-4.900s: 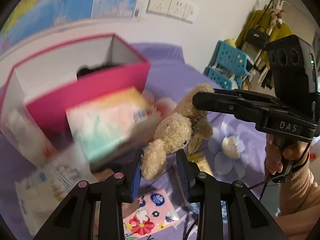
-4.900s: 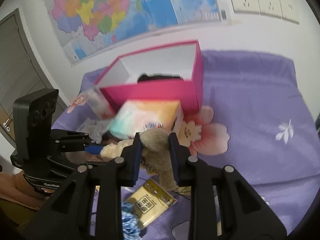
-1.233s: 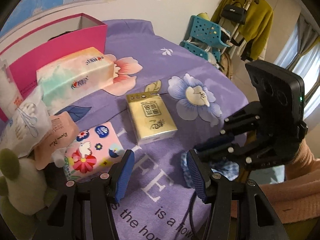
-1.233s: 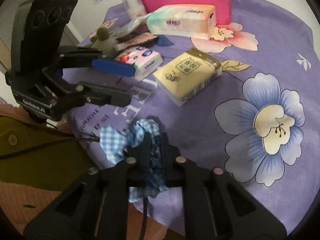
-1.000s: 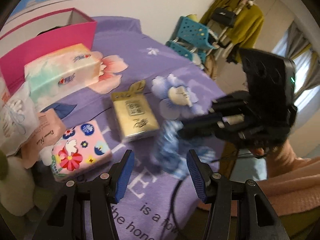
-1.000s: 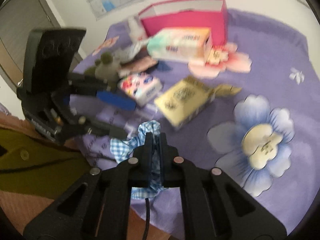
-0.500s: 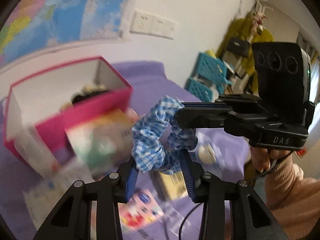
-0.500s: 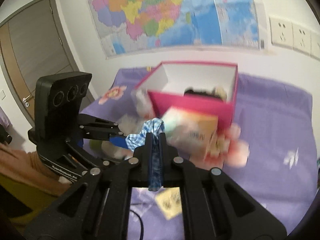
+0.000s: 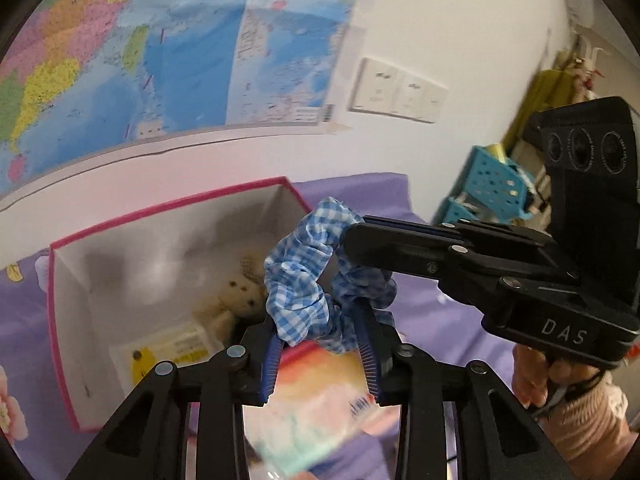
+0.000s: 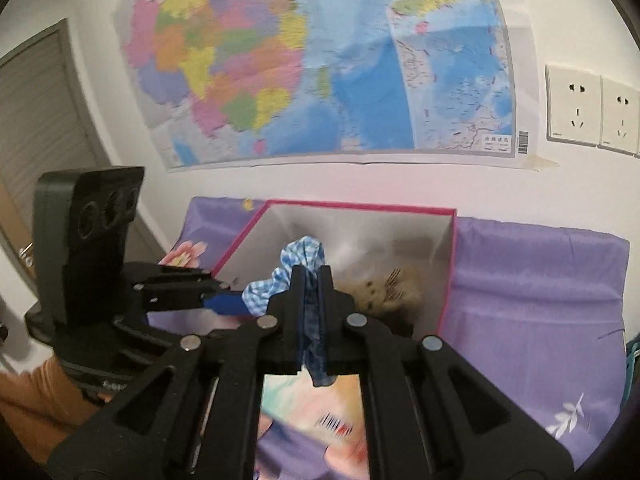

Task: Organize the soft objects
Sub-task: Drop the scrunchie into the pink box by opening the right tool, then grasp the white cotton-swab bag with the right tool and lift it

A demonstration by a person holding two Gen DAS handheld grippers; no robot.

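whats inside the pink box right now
A beige plush toy lies in the pink box, beside a yellow-printed white pack. The blue gingham scrunchie and the gripper fingers cover the near right corner.

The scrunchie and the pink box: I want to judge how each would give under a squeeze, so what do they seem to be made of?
Scrunchie: thin woven cloth, matte, blue-and-white gingham gathered into soft ruffles, probably over elastic.
Pink box: looks like rigid paperboard, with straight thin walls, a pink outside and a plain white inside. Blur hides its finish.
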